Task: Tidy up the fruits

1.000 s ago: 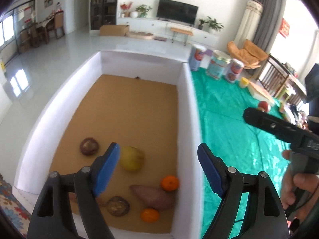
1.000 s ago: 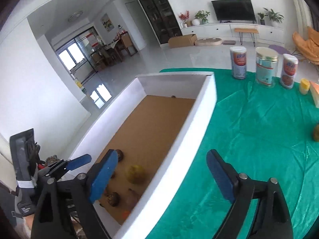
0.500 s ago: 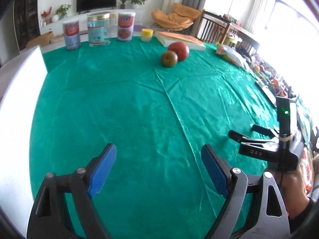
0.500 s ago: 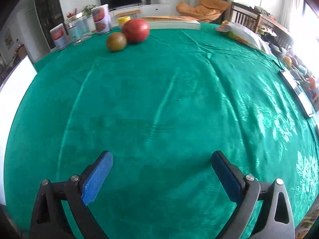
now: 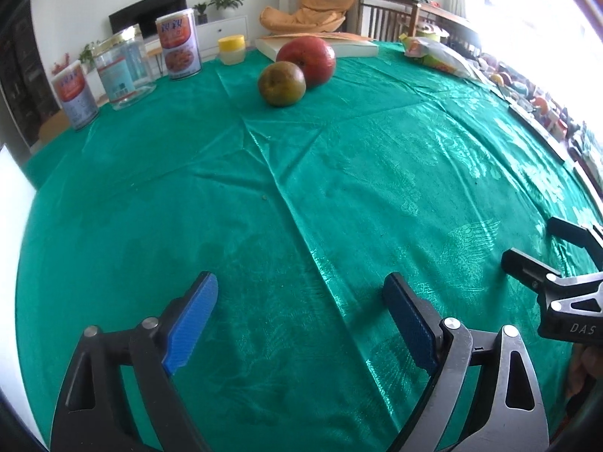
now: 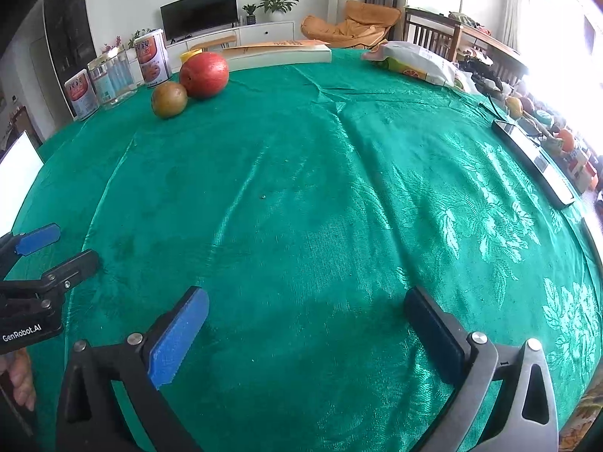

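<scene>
Glossy green cloth (image 5: 339, 173) with woven sheen; smooth red fruit (image 5: 307, 59)

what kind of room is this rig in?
Most likely a home living and dining room. A TV sits on a low white cabinet with potted plants, an orange lounge chair stands behind, and the work surface is a table under a green cloth holding two fruits and tins.
</scene>
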`<state>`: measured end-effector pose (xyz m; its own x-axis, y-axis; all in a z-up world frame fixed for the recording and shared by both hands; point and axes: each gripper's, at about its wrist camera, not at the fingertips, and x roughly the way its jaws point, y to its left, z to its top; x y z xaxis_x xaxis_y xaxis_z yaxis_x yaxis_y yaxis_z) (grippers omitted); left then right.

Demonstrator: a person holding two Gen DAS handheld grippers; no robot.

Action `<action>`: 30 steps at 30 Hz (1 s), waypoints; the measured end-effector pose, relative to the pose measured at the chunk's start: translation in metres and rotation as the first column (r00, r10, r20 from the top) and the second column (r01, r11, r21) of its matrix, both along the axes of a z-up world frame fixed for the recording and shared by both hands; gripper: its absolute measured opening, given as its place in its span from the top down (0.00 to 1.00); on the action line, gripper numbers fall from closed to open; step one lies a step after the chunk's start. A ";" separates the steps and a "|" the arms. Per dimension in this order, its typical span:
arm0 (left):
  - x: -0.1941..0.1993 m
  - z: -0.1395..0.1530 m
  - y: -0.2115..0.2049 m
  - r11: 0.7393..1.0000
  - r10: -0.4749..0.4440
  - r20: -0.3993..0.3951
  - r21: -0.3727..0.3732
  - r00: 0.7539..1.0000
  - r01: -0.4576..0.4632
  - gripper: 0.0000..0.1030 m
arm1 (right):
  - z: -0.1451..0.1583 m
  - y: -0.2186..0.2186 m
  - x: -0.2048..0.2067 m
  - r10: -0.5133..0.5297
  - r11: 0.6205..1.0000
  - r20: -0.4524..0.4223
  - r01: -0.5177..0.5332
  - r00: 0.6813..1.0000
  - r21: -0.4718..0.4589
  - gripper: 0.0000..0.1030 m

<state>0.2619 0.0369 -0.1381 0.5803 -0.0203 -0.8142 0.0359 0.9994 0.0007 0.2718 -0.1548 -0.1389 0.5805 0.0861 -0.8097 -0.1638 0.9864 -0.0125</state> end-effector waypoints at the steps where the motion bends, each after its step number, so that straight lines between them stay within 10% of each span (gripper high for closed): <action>1: 0.008 0.002 0.001 1.000 -0.009 -0.018 0.006 1.000 0.009 0.12 | 0.000 0.000 0.000 0.000 1.000 0.000 0.000 1.000 0.000 0.00; 10: 0.129 0.055 0.010 0.998 -0.054 0.062 0.012 0.997 0.054 0.12 | 0.000 0.002 -0.001 0.010 1.000 0.000 -0.010 1.000 0.001 0.00; 17: 0.196 0.035 -0.004 0.987 -0.126 -0.009 0.095 0.992 0.126 0.16 | 0.000 0.004 -0.001 0.021 1.000 0.000 -0.021 1.000 0.002 0.00; 19: 0.201 0.028 -0.003 0.985 -0.135 -0.031 0.103 0.990 0.138 0.53 | 0.000 0.004 -0.001 0.021 1.000 0.000 -0.021 1.000 0.002 0.00; 30: 0.112 0.025 0.058 0.993 -0.046 0.078 -0.104 0.996 0.054 0.51 | 0.000 0.004 -0.001 0.022 1.000 0.000 -0.022 1.000 0.002 0.00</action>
